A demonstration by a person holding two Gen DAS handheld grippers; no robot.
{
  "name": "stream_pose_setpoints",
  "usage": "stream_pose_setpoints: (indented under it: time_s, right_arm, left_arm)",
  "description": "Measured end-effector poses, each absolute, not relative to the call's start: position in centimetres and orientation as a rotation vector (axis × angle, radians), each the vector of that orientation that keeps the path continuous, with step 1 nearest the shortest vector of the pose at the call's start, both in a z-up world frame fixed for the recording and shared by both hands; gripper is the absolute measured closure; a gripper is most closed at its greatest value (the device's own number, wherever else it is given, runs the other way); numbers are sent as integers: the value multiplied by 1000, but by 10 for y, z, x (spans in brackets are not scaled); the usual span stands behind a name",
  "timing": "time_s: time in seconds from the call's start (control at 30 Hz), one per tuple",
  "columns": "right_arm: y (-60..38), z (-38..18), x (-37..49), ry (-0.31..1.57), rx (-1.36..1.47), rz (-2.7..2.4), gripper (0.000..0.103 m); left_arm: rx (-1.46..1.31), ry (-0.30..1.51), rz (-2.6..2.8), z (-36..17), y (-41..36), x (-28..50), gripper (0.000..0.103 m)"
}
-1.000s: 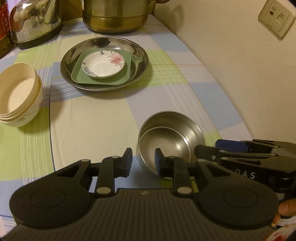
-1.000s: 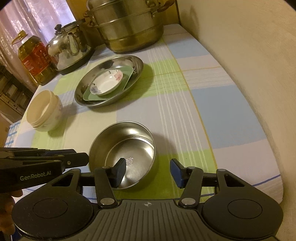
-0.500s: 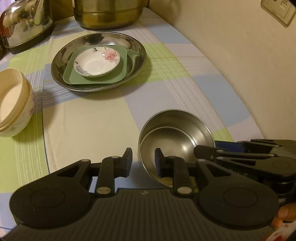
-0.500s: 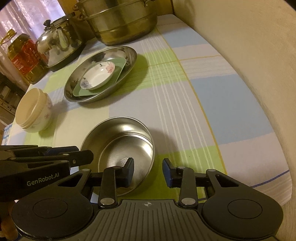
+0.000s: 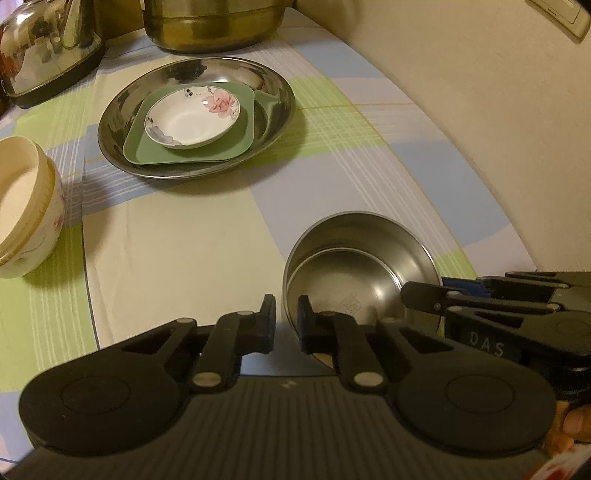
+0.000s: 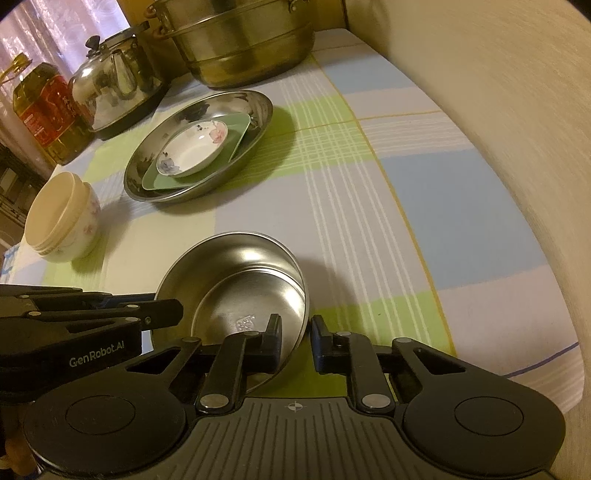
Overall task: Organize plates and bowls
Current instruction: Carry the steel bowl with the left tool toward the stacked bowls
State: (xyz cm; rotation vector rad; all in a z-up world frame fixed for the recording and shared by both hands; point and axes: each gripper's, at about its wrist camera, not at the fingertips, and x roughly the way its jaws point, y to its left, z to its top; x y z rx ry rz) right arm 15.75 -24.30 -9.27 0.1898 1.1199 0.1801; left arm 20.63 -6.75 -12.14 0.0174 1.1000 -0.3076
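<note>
A steel bowl (image 5: 358,273) (image 6: 243,284) sits tilted at the near edge of the table. My left gripper (image 5: 287,317) is shut on its left rim, one finger inside and one outside. My right gripper (image 6: 296,338) is shut on its right rim the same way. Farther back, a large steel plate (image 5: 273,92) (image 6: 258,107) holds a green square plate (image 5: 243,136) (image 6: 240,122) with a small white flowered dish (image 5: 192,118) (image 6: 192,151) on top. A cream bowl stack (image 5: 26,214) (image 6: 61,218) stands at the left.
A brass pot (image 5: 214,22) (image 6: 243,40) and a steel kettle (image 5: 48,48) (image 6: 114,88) stand at the back. An oil bottle (image 6: 44,110) is at the back left. The wall (image 6: 498,129) runs close along the right side of the checked tablecloth (image 6: 369,192).
My right gripper has narrowed from wide open onto the steel bowl's right rim. The bowl now sits tilted between both grippers, and both cameras have come slightly closer and lower.
</note>
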Motion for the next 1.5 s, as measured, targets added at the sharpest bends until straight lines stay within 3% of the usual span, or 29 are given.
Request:
stream_pose_setpoints:
  time_s: [0.77, 1.5]
  right_arm:
    - [-238, -75, 151, 1075, 211, 206, 93]
    - [-138, -12, 175, 994, 131, 439, 93]
  left_arm:
    - [-40, 1055, -297, -101, -50, 189, 97]
    - [-224, 916, -99, -30, 62, 161, 96]
